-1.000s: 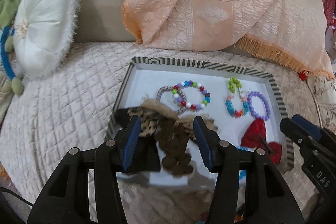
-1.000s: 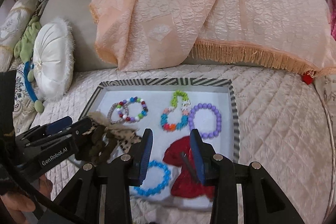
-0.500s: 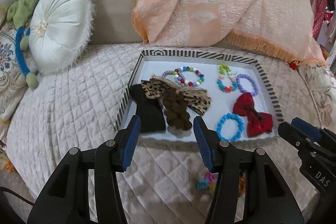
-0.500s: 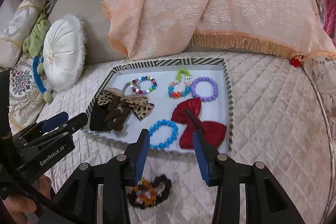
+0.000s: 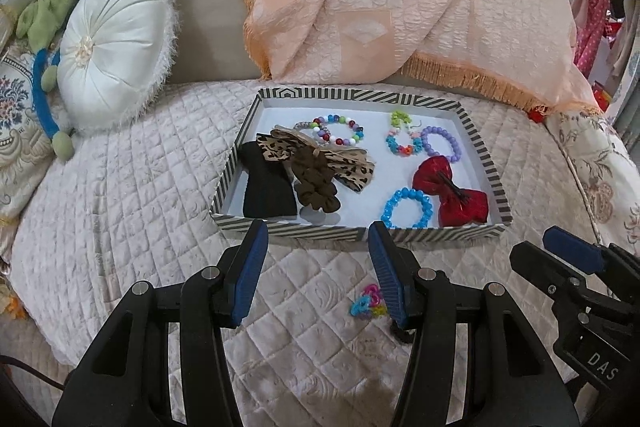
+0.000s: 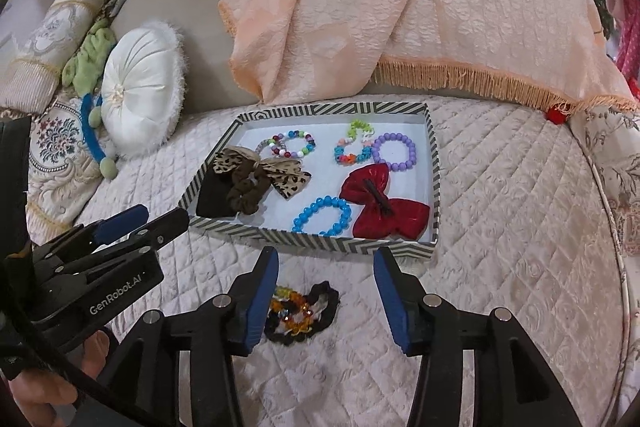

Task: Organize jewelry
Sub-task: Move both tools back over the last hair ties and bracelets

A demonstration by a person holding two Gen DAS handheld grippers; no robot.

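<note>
A striped tray (image 5: 288, 231) (image 6: 316, 241) lies on the quilted bed. It holds a blue bead bracelet (image 5: 406, 207), a red bow (image 6: 384, 203), a purple bracelet (image 6: 394, 151), a multicoloured bracelet (image 5: 338, 131), a leopard bow (image 5: 352, 167), a brown scrunchie (image 5: 316, 187) and a black cloth piece (image 5: 268, 187). On the quilt in front of the tray lies a black scrunchie with small colourful bead rings (image 6: 304, 311) (image 5: 366, 303). My left gripper (image 5: 316, 239) (image 6: 160, 215) hovers open and empty before the tray. My right gripper (image 6: 326, 263) (image 5: 540, 251) hangs above the loose scrunchie, jaws opening, nothing between the pads.
A white round cushion (image 5: 112, 55) and a green and blue plush toy (image 5: 44, 79) sit at the left. A peach fringed blanket (image 5: 400, 7) is draped behind the tray. A person's hand (image 6: 60, 367) holds the left gripper.
Both grippers have drawn back from over the tray toward the near side. The loose scrunchie and bead rings on the quilt have come into view. The right jaws stand wider.
</note>
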